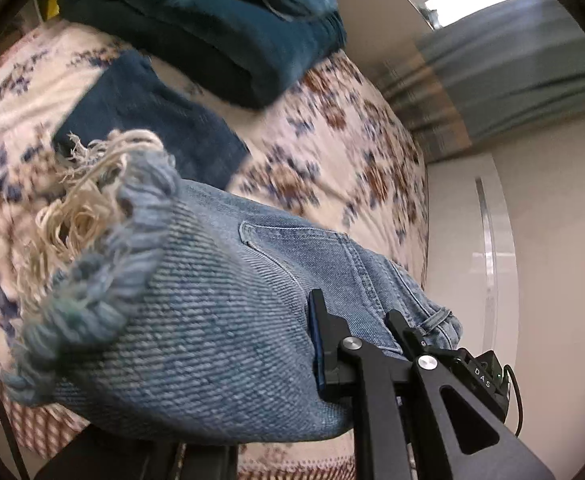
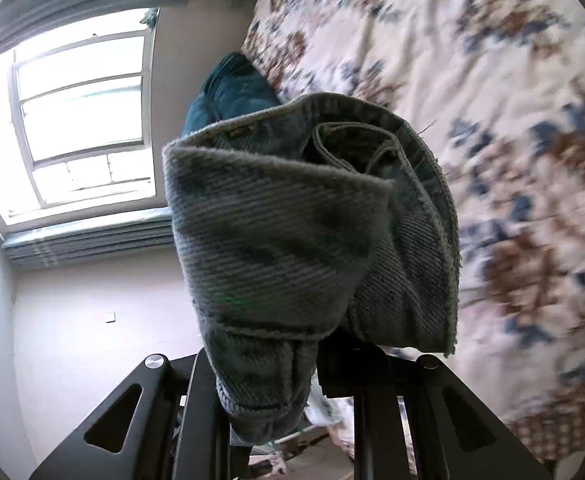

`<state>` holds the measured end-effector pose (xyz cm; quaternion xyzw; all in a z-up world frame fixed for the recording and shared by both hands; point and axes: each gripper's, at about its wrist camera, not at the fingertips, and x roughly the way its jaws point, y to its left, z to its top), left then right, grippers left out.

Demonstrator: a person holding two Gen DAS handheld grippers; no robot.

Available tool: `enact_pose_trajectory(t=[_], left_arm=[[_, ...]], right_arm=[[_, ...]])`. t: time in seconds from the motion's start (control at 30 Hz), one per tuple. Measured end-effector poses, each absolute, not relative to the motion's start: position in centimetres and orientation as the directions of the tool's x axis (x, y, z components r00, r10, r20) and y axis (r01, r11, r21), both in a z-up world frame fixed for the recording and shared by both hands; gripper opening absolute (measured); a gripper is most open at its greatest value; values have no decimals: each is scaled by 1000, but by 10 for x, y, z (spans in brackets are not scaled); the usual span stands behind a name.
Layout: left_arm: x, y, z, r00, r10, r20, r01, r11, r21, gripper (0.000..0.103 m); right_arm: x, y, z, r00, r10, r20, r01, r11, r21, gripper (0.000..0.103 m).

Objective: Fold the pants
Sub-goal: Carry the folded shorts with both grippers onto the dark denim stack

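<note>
Light blue jeans (image 1: 220, 280) with a frayed hem (image 1: 92, 220) hang in the air above the floral bedspread (image 1: 332, 152). My left gripper (image 1: 352, 320) is shut on the jeans near the hem end, denim draped over its left finger. In the right wrist view the jeans (image 2: 292, 232) are bunched over my right gripper (image 2: 292, 360), which is shut on the waistband end; its fingertips are hidden by the cloth.
A folded dark teal blanket (image 1: 212, 20) and a smaller folded dark blue cloth (image 1: 144, 116) lie on the bed behind the jeans. The bed's edge, a wall and a window (image 2: 80, 116) with curtains are to the side.
</note>
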<state>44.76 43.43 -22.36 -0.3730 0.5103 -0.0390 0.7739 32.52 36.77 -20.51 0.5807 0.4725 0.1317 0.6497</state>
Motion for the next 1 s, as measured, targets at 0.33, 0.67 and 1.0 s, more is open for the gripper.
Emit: enact_pose_trajectory(t=[0.33,0.67,1.0], left_arm=[[553,558,-221,572,-396,-718,-342,680,-648,10],[593,619,-330,533,-379,-757,-389,685,-617,10],[554,606,-406,438,-323,-839,-411,758,-506,16]], right_arm=[[462,512,-204,491,767,-413,294,300,908,20],[546,563,-329,461,768,-444,309,330,892,20],[525,565,-397,323,749,-579,312,493,812,32]])
